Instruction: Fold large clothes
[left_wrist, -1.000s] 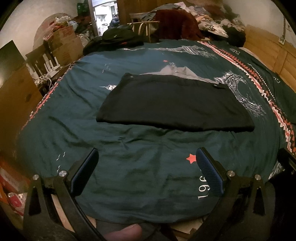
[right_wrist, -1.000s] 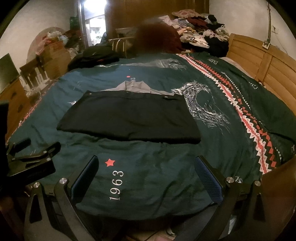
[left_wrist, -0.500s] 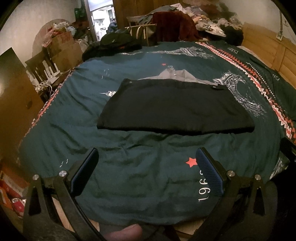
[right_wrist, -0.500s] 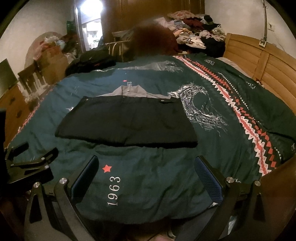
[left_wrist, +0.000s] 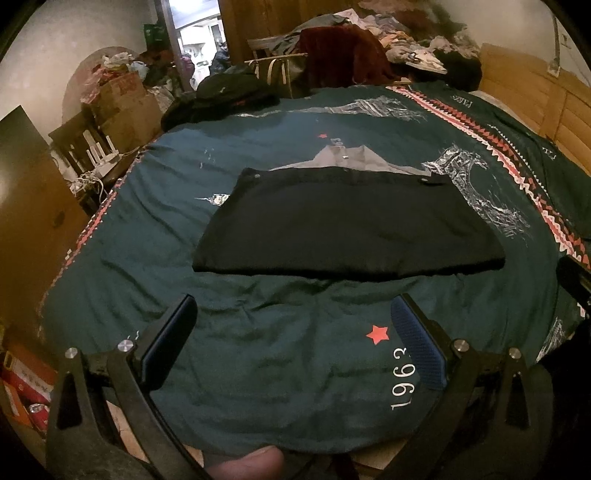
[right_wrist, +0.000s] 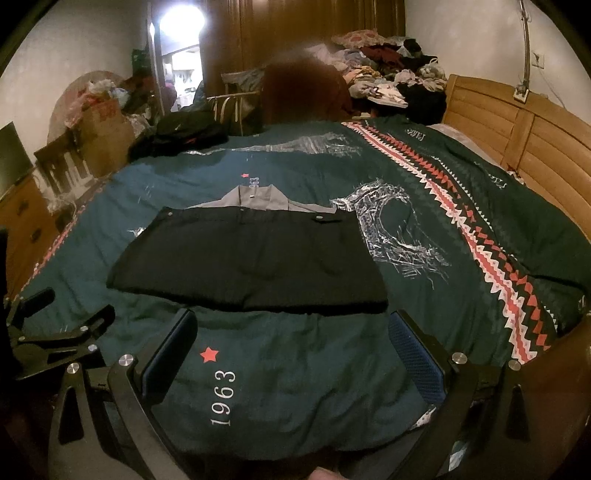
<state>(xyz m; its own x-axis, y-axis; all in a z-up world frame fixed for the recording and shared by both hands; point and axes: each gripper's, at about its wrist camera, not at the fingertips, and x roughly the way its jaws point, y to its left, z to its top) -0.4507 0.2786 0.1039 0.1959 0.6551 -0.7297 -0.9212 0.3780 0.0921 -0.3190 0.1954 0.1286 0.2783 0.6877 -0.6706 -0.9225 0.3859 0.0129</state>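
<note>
The left gripper (left_wrist: 293, 341) and the right gripper (right_wrist: 293, 352) both hang wide apart and empty over the near edge of the bed (left_wrist: 258, 362). Ahead of each lies the folded black garment (left_wrist: 347, 229) flat on the green bedspread (right_wrist: 303, 384), clear of the fingers. Beyond it a grey shirt (right_wrist: 255, 199) peeks out, and further off clothes are piled (right_wrist: 388, 79).

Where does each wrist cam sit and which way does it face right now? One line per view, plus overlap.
Left wrist: on the left gripper, low at the bed's near edge, facing across the bedspread to the black garment; a fingertip shows at the bottom.
Right wrist: on the right gripper, alongside, facing the same way; the left gripper's frame shows at its left edge.
Shared: the garment, the grey collar behind it, the red star, both jaws open.
</note>
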